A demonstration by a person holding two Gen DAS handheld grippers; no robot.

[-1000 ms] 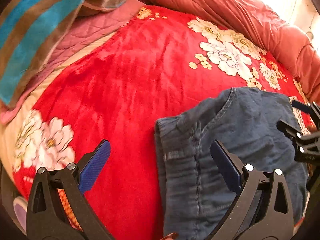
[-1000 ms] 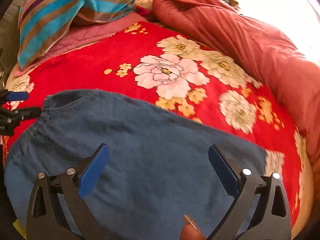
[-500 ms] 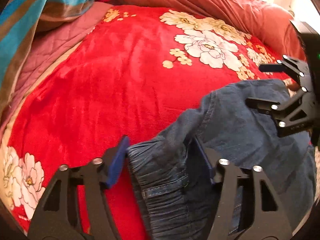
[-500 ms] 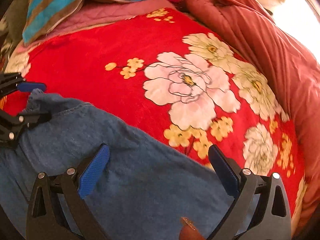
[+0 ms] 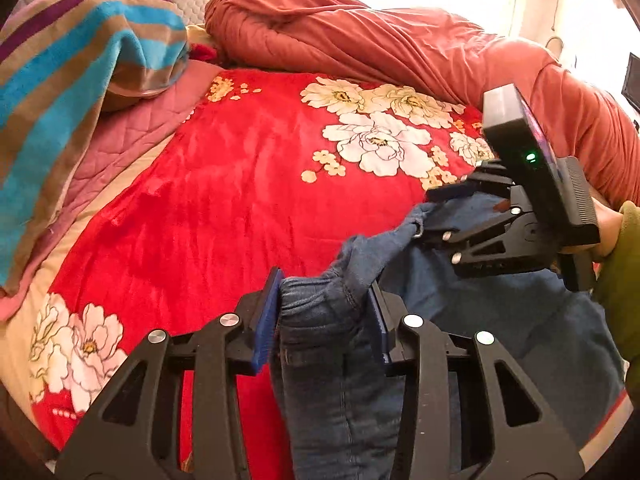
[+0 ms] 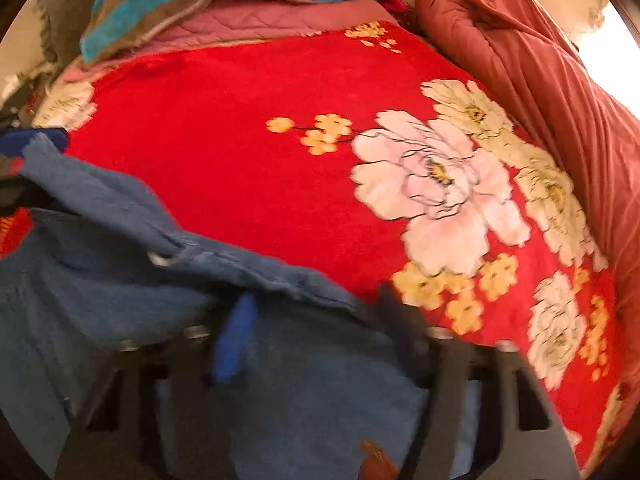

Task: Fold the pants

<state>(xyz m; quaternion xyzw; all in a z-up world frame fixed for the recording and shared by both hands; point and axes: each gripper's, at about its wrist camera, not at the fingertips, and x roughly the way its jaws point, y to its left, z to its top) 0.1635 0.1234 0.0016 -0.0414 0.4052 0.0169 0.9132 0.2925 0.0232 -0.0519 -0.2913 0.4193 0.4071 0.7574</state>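
Our left tongs (image 5: pixel 324 316) are clamped on the gathered waistband of the blue denim pants (image 5: pixel 460 320), raised above the bed's red floral blanket (image 5: pixel 240 184). Our right tongs (image 5: pixel 430 210), reaching in from the right with the hand (image 5: pixel 600 228) behind them, pinch the pants' far edge. From their own blurred view, the right tongs (image 6: pixel 316 320) straddle that hem, the rust-red quilt (image 6: pixel 540 60) lying beyond.
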